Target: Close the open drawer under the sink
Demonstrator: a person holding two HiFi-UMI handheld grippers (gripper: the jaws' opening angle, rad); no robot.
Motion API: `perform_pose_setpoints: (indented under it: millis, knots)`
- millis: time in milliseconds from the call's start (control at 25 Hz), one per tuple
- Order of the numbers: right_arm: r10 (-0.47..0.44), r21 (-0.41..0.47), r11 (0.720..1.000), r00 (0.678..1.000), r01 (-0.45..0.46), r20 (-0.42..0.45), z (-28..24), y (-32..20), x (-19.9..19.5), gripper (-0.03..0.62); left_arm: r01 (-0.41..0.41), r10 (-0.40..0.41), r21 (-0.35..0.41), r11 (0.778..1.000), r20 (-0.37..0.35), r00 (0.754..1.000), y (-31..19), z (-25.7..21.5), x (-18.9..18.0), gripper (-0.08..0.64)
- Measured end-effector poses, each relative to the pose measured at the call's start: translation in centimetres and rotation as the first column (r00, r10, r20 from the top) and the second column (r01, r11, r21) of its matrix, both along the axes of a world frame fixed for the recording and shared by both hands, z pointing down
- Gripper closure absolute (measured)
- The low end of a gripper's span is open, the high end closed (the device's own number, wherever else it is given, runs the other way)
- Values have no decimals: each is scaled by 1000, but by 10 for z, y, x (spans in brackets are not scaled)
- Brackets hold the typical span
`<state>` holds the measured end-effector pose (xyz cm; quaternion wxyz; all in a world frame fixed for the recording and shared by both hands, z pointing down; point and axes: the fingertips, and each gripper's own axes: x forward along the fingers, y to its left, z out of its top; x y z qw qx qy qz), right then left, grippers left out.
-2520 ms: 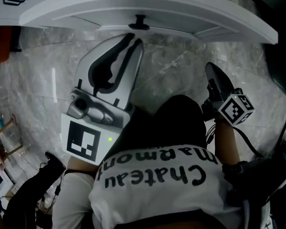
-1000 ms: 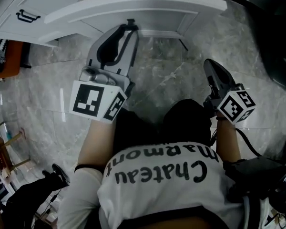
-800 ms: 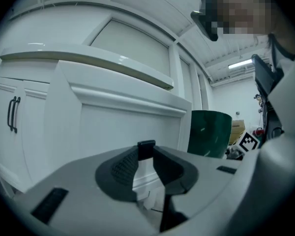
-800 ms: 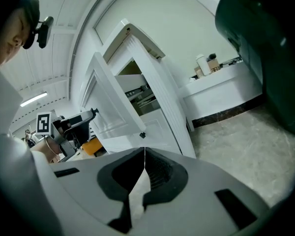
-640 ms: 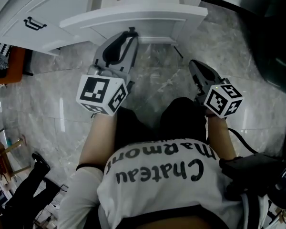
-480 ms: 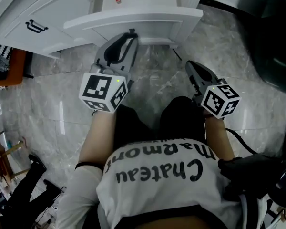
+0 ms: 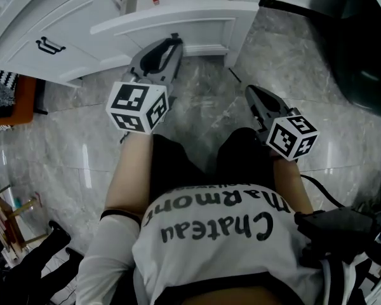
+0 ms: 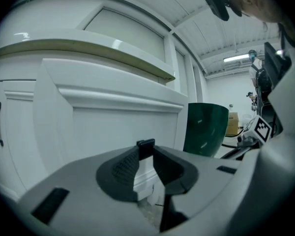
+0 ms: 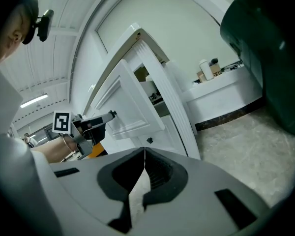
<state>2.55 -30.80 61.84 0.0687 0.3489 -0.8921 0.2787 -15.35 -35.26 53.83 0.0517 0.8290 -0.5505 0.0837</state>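
The white drawer front (image 7: 197, 19) stands out from the cabinet under the sink, and its inside shows behind it. In the left gripper view a small black handle (image 8: 146, 143) sits pinched between the jaw tips. My left gripper (image 7: 174, 40) is shut on that handle and reaches level towards the panel (image 8: 123, 127). To the right my right gripper (image 7: 249, 91) hangs over the floor, away from the drawer, shut on nothing (image 9: 144, 154). The right gripper view shows the drawer (image 9: 132, 102) from the side with the left gripper (image 9: 96, 122) at it.
A cabinet door with a black bar handle (image 7: 47, 45) lies left of the drawer. A large dark green bin (image 7: 368, 49) stands at the right. An orange object (image 7: 13, 100) sits at the far left. Grey marble floor (image 7: 203, 100) spreads below, with the person's knees over it.
The left gripper has gone forward on the handle, and the drawer front now stands nearer the cabinet. The right gripper has shifted a little left and up, still shut.
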Motion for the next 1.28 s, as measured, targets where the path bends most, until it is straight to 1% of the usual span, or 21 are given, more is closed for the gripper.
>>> perform_pose_setpoints:
  millis: [120,320,560,920,1120,1280]
  knots:
    - [0,11,1000,1000,0,-17,-4,3,1,580,-2,2,4,1000,-9,1000,-7,1,-3,471]
    - [-3,31,1000,1000,3,-16,-17,8,3,580,5,-5,9,1000,-9,1000,-9,2,-2,471]
    - [-14,50,999,1000,14,-1,-28,19,3,580,5,-5,-34,999,11,1000,-14,3,-3,471]
    - [-16,77,997,1000,15,13,-37,30,3,580,-11,13,-78,997,31,999,-25,2,-4,471]
    - [-29,69,997,999,29,12,-35,36,-3,580,10,-9,-68,998,9,1000,-32,1,-7,471]
    - [-38,68,997,999,37,10,-32,40,-9,580,-2,4,-67,998,16,1000,-36,2,-8,471]
